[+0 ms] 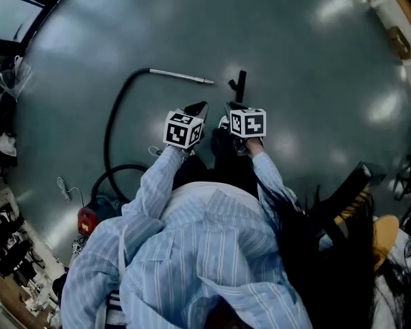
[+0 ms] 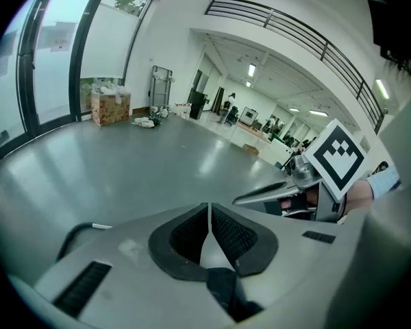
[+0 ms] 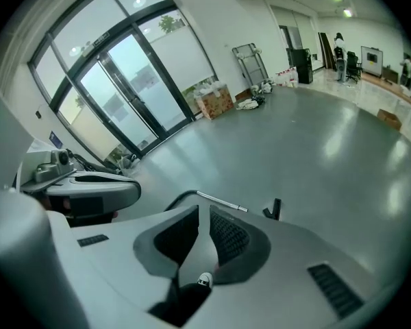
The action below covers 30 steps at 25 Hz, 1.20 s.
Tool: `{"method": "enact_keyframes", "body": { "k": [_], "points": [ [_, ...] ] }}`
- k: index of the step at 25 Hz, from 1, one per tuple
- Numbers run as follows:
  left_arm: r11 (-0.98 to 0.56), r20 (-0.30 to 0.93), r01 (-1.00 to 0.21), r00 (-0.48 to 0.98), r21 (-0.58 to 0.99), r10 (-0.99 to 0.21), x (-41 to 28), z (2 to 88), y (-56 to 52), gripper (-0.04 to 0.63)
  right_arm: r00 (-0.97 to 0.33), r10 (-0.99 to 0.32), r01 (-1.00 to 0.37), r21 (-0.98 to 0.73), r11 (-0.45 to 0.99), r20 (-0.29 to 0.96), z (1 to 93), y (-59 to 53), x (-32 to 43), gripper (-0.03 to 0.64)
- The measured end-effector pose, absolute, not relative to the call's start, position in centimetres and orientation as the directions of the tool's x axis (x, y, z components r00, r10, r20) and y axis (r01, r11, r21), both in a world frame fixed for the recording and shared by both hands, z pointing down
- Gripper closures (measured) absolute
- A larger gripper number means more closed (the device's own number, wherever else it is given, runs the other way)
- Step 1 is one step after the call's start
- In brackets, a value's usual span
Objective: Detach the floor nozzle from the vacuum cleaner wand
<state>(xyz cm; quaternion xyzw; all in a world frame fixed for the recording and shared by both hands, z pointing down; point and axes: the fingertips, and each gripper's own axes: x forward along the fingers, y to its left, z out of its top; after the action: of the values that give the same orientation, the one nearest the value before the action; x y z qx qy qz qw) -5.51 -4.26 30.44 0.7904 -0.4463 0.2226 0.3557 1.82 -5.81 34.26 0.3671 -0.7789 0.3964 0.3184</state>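
Head view: the wand (image 1: 181, 76) and the floor nozzle (image 1: 238, 86) lie apart on the floor (image 1: 315, 60), so the detaching looks done.

Left gripper view: the left hand-held gripper (image 2: 209, 214) is closed and empty.

Right gripper view: the right hand-held gripper (image 3: 200, 218) shows a narrow gap and holds nothing.

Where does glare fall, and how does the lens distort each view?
Head view: pale glare patches on the grey floor, picture dim overall. Left gripper view: the railing bows, the windows wash out. Right gripper view: the window frames curve strongly.
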Motion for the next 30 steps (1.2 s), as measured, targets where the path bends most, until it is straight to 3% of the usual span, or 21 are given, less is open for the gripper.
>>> {"method": "enact_keyframes", "body": {
  "k": [6, 14, 30],
  "points": [
    [-0.375, 0.628, -0.851, 0.525, 0.368, -0.575, -9.4, 27.7, 0.3, 0.575, -0.583, -0.357, -0.805, -0.46, 0.374, 0.73, 31.6, -2.3, -2.9, 0.563],
    [-0.394, 0.566, -0.814, 0.58, 0.427, -0.586, -14.0, 28.6, 9.5, 0.575, -0.556, -0.427, -0.831, -0.469, 0.299, 0.713, 30.7, 7.3, -5.9, 0.563],
    [-0.42, 0.556, -0.789, 0.614, 0.448, -0.56, -11.3, 28.1, 20.2, 0.575, -0.523, -0.444, -0.852, -0.433, 0.294, 0.727, 28.5, 18.6, -2.7, 0.563]
  ]
}}
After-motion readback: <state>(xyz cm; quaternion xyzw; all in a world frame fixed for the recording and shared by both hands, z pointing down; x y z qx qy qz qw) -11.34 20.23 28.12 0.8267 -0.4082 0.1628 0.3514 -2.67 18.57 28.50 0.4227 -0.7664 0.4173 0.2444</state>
